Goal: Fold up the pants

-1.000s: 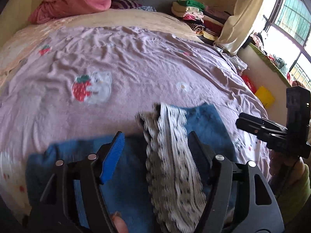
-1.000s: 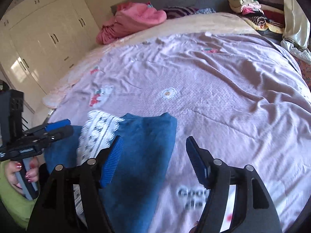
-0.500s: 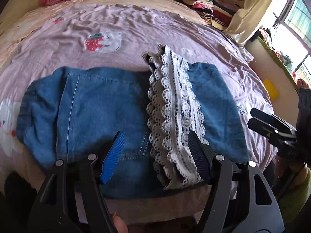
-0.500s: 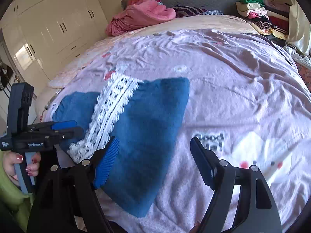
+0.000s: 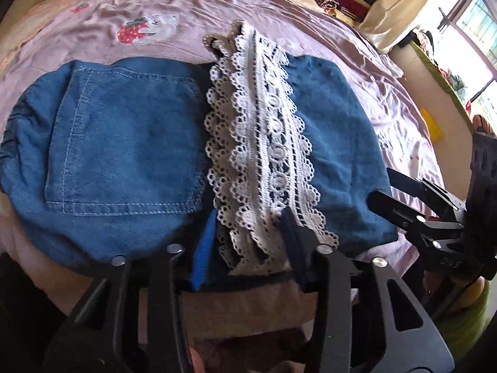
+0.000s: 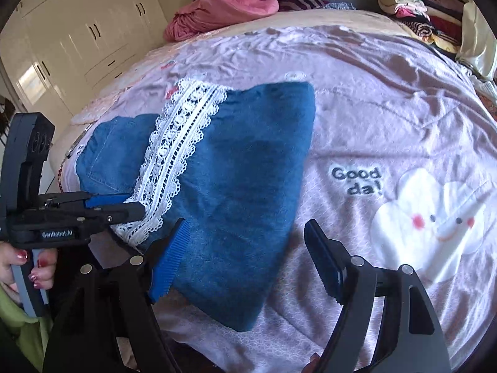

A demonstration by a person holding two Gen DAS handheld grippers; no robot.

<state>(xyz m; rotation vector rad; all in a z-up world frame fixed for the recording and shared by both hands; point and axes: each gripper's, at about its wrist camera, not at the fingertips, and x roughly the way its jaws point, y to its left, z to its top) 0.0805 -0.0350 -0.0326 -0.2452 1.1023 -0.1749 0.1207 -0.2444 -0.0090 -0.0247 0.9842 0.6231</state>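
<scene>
Blue denim pants point(image 5: 124, 130) with a white lace hem band point(image 5: 264, 143) lie folded on the pink bed sheet. My left gripper point(image 5: 248, 242) sits at the near end of the lace band, its jaws narrowed around the bunched lace at the bed's edge. In the right wrist view the same pants point(image 6: 242, 186) and lace point(image 6: 177, 143) lie ahead; my right gripper point(image 6: 245, 255) is open and empty over the near denim corner. The left gripper point(image 6: 124, 208) shows at left, tips on the lace. The right gripper point(image 5: 403, 205) shows at right in the left wrist view.
The pink sheet point(image 6: 388, 99) has cartoon prints and "Good da!" lettering point(image 6: 357, 180). A pink blanket heap point(image 6: 223, 6) lies at the headboard. Stacked folded clothes point(image 6: 413, 9) sit at the far right. White wardrobes point(image 6: 71, 37) stand left.
Both grippers have drawn back toward the near edge of the bed. The left gripper's jaws have narrowed around the near end of the lace band. The right gripper stays open.
</scene>
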